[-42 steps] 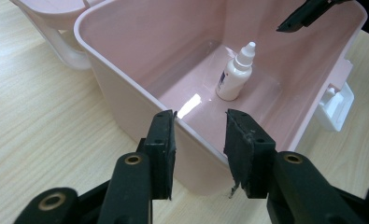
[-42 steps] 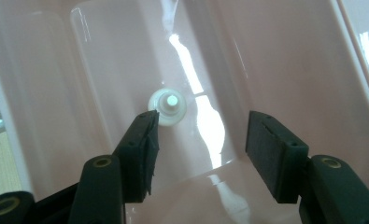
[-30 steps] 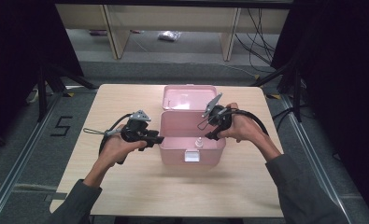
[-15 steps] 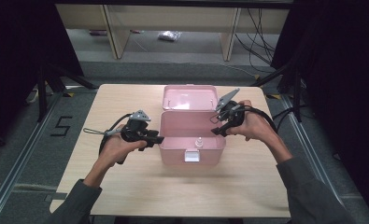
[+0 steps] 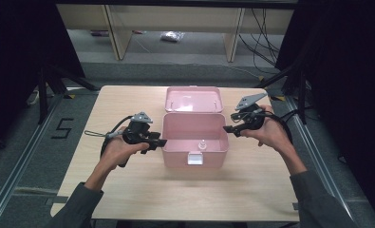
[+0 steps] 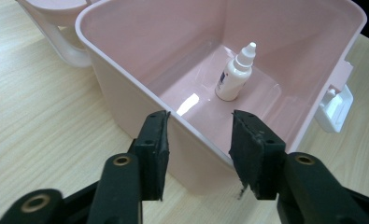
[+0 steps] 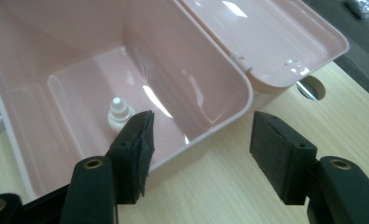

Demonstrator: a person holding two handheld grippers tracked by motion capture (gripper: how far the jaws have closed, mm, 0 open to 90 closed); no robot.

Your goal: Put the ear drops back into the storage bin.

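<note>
At the middle of the table (image 5: 128, 199), nearer its far edge, a pink box (image 5: 194, 138) stands with its lid (image 5: 193, 99) thrown back toward that edge. A small white dropper bottle (image 5: 202, 145) stands upright on the box floor, close to the front wall and its white latch (image 5: 195, 158). The left gripper (image 5: 160, 142) sits at the box's left wall, its jaws straddling the rim but not pinching it, having just been opening. The right gripper (image 5: 229, 128) hangs just off the right wall, jaws apart and empty, also widening a little. From either tool the bottle lies inward and down, its long axis vertical; I judge neither hand clearly nearer, so a reach means going over the rim. The table is pale wood on dark flooring, with shelving legs and cables beyond.
</note>
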